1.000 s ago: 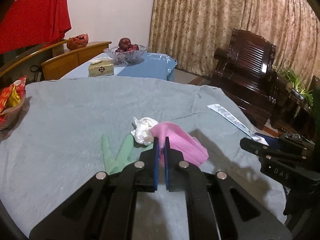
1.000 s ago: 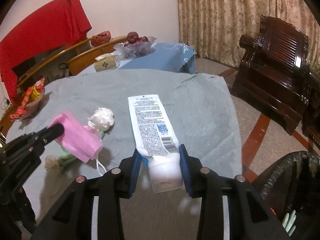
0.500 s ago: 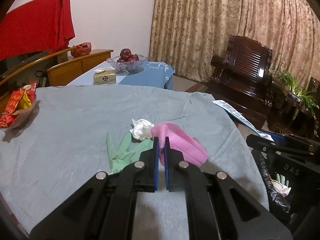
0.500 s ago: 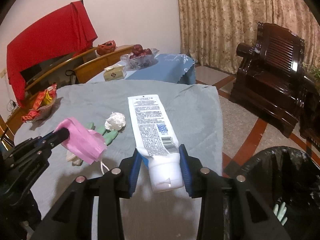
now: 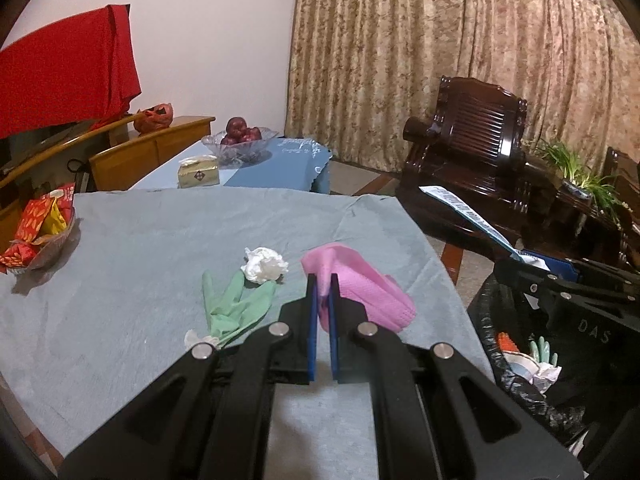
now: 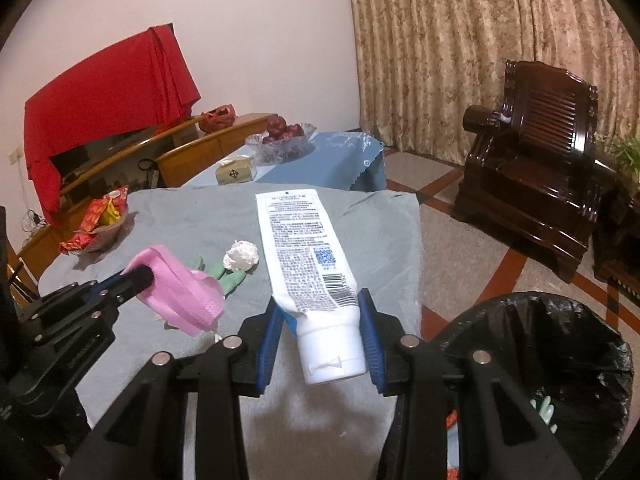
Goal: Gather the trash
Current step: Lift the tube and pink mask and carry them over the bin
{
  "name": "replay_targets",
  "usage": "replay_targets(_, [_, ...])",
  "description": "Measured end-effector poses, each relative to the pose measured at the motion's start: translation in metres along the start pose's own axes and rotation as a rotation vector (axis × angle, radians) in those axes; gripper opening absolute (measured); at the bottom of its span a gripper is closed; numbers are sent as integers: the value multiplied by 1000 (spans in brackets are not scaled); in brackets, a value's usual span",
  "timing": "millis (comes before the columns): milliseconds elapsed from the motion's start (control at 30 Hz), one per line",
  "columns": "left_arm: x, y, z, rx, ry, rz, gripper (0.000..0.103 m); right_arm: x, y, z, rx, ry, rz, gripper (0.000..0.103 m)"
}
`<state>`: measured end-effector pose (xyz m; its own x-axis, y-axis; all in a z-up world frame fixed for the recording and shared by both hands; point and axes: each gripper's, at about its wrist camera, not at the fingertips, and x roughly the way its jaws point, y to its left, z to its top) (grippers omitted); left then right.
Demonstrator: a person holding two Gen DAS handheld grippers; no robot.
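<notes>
The right gripper (image 6: pixel 322 332) clamped a white tube (image 6: pixel 308 272), the left gripper (image 5: pixel 323 300) pinched a pink mask (image 5: pixel 360 284), both mid-carry, needing release over the black-lined bin (image 6: pixel 560 340).

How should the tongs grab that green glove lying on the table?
Probably best from above, pinching the green glove at its bunched middle, where the fingers meet the palm. It lies flat and limp on the grey cloth, so a sideways approach would likely slide over it. The crumpled white tissue lies at its fingertips, so stay toward the near end. Both tongs are full right now.
</notes>
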<state>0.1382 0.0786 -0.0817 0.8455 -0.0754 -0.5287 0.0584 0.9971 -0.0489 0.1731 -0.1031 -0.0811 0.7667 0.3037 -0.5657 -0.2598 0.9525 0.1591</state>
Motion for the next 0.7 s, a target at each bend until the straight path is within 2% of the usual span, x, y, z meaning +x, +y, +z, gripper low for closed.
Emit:
replay_targets(300, [-5, -46, 3, 39, -9, -76, 4, -41, -31, -6, 23, -47, -32, 37])
replay_targets(700, [-4, -129, 10, 91, -31, -199, 4, -103, -104, -17, 77, -96, -177, 37])
